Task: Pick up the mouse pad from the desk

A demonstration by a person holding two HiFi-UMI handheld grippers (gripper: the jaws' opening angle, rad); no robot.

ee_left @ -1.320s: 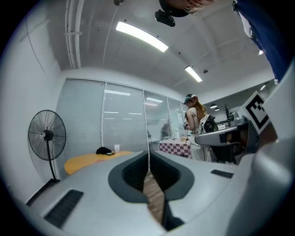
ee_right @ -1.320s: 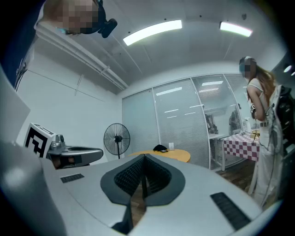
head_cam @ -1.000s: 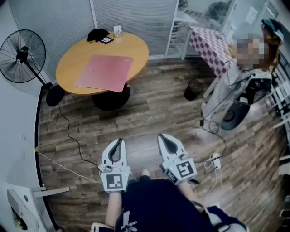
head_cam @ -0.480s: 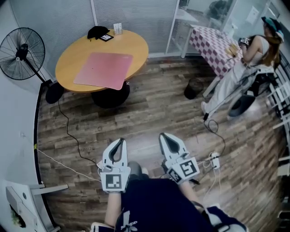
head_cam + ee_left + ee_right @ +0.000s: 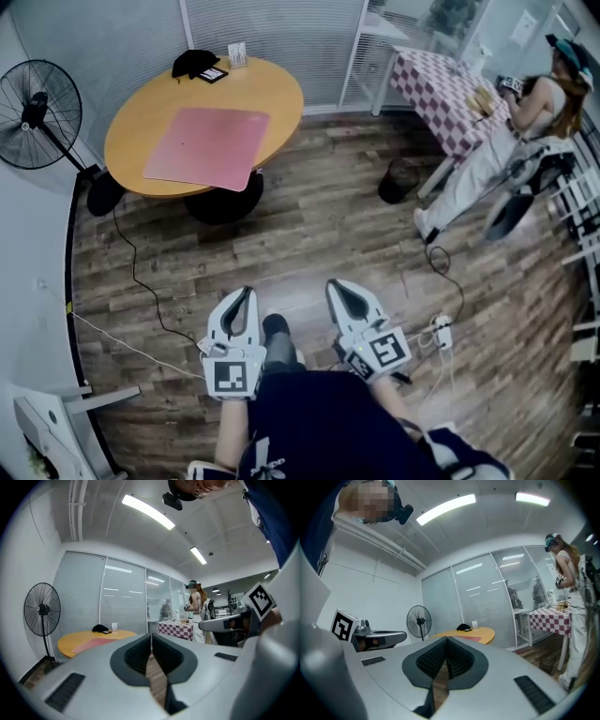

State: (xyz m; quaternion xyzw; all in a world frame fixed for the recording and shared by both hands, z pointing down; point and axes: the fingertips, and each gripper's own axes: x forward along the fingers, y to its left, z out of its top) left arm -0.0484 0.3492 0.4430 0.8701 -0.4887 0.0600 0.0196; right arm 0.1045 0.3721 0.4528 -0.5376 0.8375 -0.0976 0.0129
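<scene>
Jaws on the left gripper [image 5: 246,296] and right gripper [image 5: 341,289] are clenched on nothing, well apart from the pink mouse pad [image 5: 208,147]; the dark object [image 5: 195,67] on the desk [image 5: 277,94] is too small to identify.

1. I am seeing the pink rectangular mouse pad [image 5: 206,148] lying on the round yellow wooden table [image 5: 272,94], far ahead on my left.
2. A black bundle [image 5: 192,66] is sitting behind the pad, at the table's far edge.
3. The black pedestal fan [image 5: 37,112] is standing left of that table.
4. The checked-cloth table [image 5: 441,89] is standing far right, with a dark round bin [image 5: 398,180] on the floor before it.
5. I am holding the left gripper [image 5: 240,298] and right gripper [image 5: 339,286] side by side, well apart from the pad.
</scene>
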